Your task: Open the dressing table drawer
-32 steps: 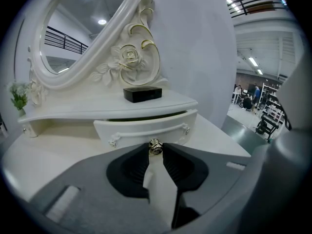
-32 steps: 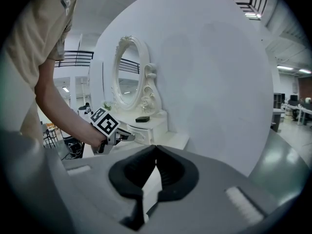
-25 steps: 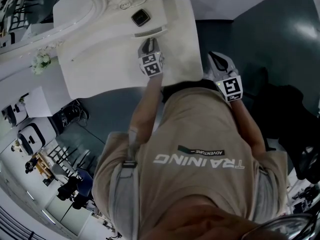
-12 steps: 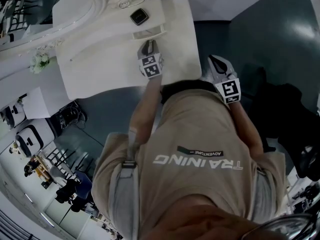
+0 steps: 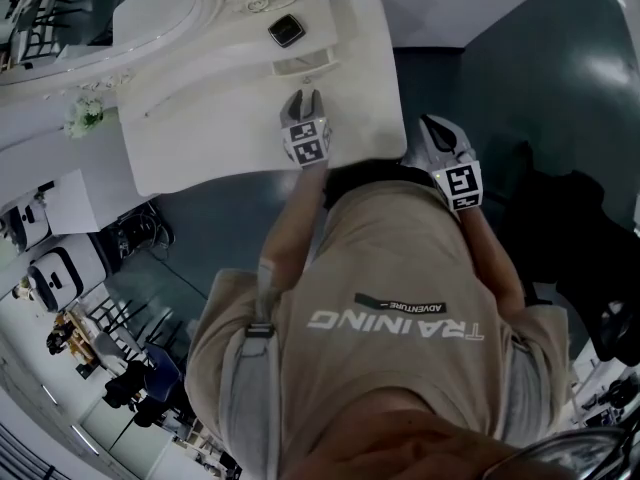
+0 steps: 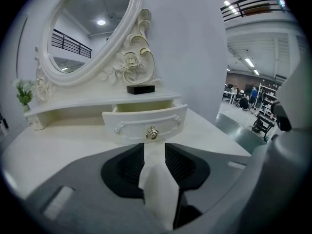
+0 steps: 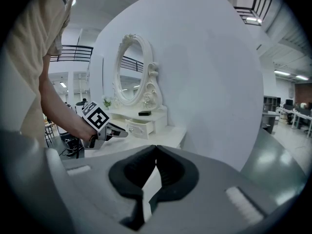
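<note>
**drawer [image 6: 146, 123] part open, knob [image 6: 152, 132] free**
Your left claw [image 6: 154, 147] has just spread its jaws, nothing between; right claw [image 7: 155, 155] closed. The drawer sits just beyond, under the mirror [image 6: 87, 28]. Likely light, easy-sliding; pinch the small slick knob squarely.

Pale block capitals across the front of the person's beige shirt [image 5: 400, 258] spell the word "TRAINING" [image 5: 398, 323], which is upside down in the head view. Just beyond it, toward the bench [image 5: 200, 138], a small dark strip label [image 5: 402, 304] reads "ADVENTURE" with a dash after it, also upside down. The left marker cube [image 5: 309, 143] on the left claw [image 5: 303, 98] and the right marker cube [image 5: 461, 184] on the right claw [image 5: 428, 123] each show a black-and-white square marker, a coded pattern rather than letters. The left one appears again in the right gripper view. Nothing on the bench or in the far hall is legible.
</note>
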Motion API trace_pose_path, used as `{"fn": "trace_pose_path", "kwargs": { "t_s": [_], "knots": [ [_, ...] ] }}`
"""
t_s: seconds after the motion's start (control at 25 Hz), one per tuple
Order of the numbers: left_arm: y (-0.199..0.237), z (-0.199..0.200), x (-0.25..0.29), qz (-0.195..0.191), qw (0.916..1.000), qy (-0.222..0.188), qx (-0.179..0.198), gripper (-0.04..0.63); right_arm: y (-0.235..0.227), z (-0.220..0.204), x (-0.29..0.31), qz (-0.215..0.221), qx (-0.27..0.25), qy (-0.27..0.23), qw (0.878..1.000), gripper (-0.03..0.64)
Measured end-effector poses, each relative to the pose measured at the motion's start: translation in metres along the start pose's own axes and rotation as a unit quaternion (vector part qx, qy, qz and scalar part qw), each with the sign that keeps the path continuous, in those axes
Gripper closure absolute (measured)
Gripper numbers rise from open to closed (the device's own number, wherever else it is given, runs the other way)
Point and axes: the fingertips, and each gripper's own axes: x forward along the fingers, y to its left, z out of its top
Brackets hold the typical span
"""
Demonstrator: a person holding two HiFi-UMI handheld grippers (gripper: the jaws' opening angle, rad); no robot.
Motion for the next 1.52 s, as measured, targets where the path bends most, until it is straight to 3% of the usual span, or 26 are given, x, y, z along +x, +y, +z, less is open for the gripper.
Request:
{"fn": "trace_pose_path", "kwargs": {
  "t_s": [0.28,0.56,0.76,0.96,1.16,1.52],
  "knots": [
    [-0.007,-0.015,-0.032,-0.03,0.9995,0.006,0.004,0.473,0.008,0.0,0.004,0.0,0.01,-0.007,1.0,0.614],
    [-0.019,-0.014,-0.063,-0.056,0.9975,-0.011,0.041,0.577,0.012,-0.006,0.016,-0.02,0.041,-0.015,0.999,0.614],
    [-0.01,0.02,-0.093,-0.07,0.9957,-0.057,0.016,0.588,0.018,0.011,0.022,-0.029,0.026,-0.034,0.999,0.614],
    [0.012,0.073,-0.131,-0.083,0.989,-0.114,0.043,0.588,0.023,0.054,0.015,-0.05,0.027,-0.063,0.996,0.614],
    [0.035,0.121,-0.161,-0.064,0.9829,-0.158,0.07,0.588,0.038,0.102,0.02,-0.023,0.051,-0.067,0.996,0.614],
    [0.057,0.171,-0.2,-0.091,0.9739,-0.205,0.037,0.588,0.096,0.193,0.055,0.049,-0.015,-0.104,0.993,0.614]
  ]
}}
